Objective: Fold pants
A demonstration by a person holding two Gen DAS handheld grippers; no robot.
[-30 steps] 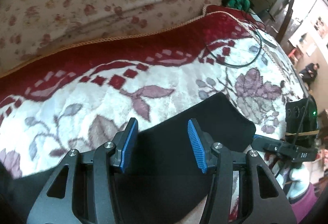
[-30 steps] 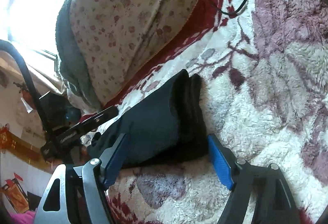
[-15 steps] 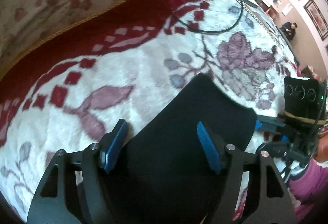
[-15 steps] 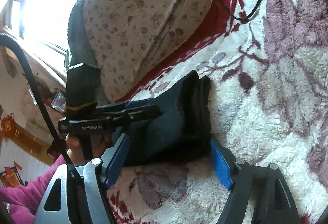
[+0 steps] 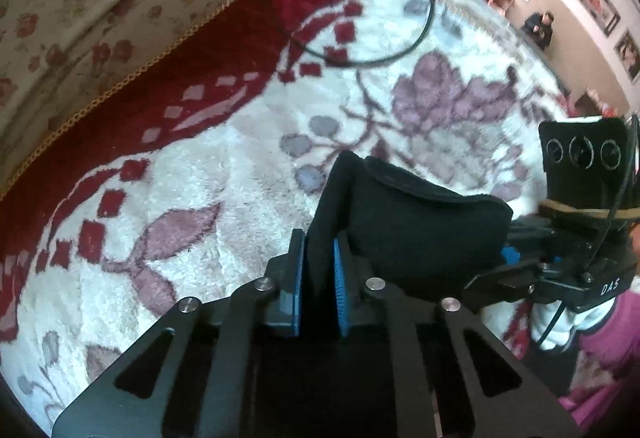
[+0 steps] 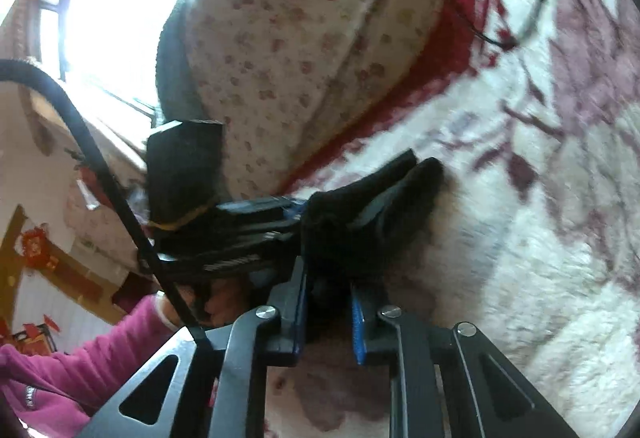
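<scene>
With both jaws just closed, the left gripper (image 5: 319,278) and right gripper (image 6: 329,312) each pinch the black pants (image 5: 408,222) on the bed's blanket (image 5: 224,173); lift both corners evenly to keep the fold aligned

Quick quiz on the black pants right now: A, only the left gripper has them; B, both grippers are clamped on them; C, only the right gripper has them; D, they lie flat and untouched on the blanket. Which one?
B: the left gripper and the right gripper each pinch a bunch of the pants between blue fingers.
</scene>
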